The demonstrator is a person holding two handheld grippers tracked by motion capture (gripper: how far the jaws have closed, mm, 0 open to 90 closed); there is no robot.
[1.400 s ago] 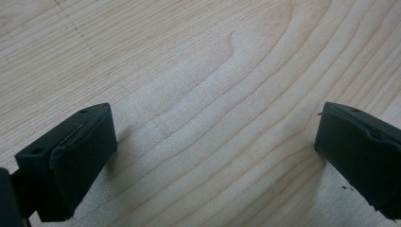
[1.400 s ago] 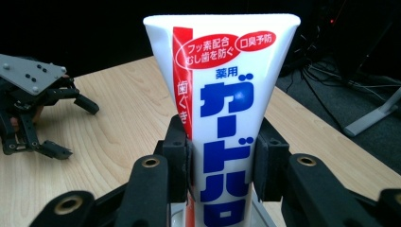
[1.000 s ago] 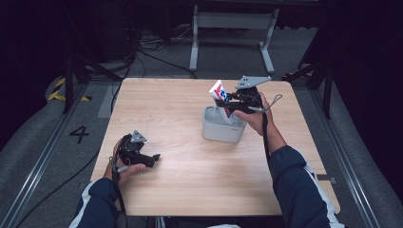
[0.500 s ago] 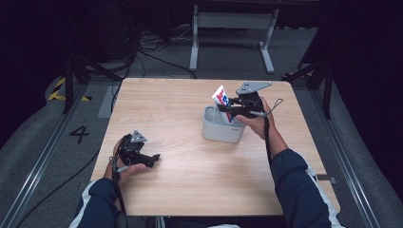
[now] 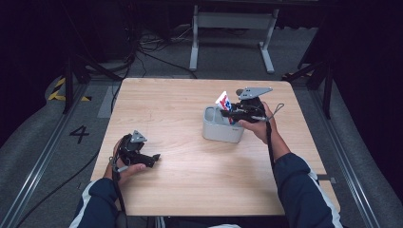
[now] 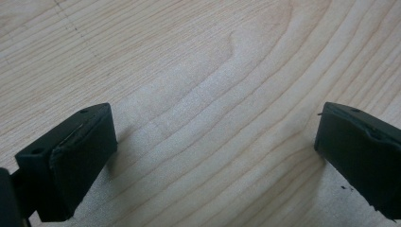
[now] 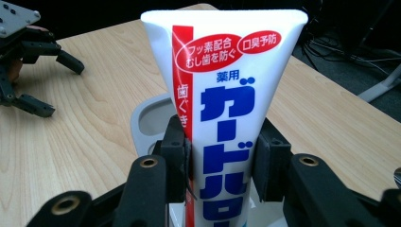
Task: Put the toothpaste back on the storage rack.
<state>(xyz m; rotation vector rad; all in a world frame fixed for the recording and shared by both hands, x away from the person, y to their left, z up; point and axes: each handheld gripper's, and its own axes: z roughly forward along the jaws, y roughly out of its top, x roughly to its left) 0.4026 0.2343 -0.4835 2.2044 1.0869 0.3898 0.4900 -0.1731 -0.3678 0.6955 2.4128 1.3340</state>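
A white toothpaste tube (image 5: 223,100) (image 7: 227,94) with red and blue print stands upright, crimped end up, between the pads of my right gripper (image 5: 228,114) (image 7: 220,156), which is shut on it. Its lower end dips into a grey holder (image 5: 219,130) (image 7: 142,118) right of the table's middle. That end is hidden from me. At the front left, my left gripper (image 5: 149,160) (image 6: 213,156) rests on the wooden table (image 5: 180,190) with its jaws wide open and bare wood between them. It also appears far off in the right gripper view, the left gripper (image 7: 28,61).
The holder has at least one open round compartment (image 7: 156,120) beside the tube. A metal stand (image 5: 233,28) and cables lie on the dark floor beyond the table's far edge. The table's right edge is close to my right forearm (image 5: 294,175).
My right gripper has sunk with the tube, bringing it lower into the grey holder and slightly to the right. The left gripper has stayed where it was.
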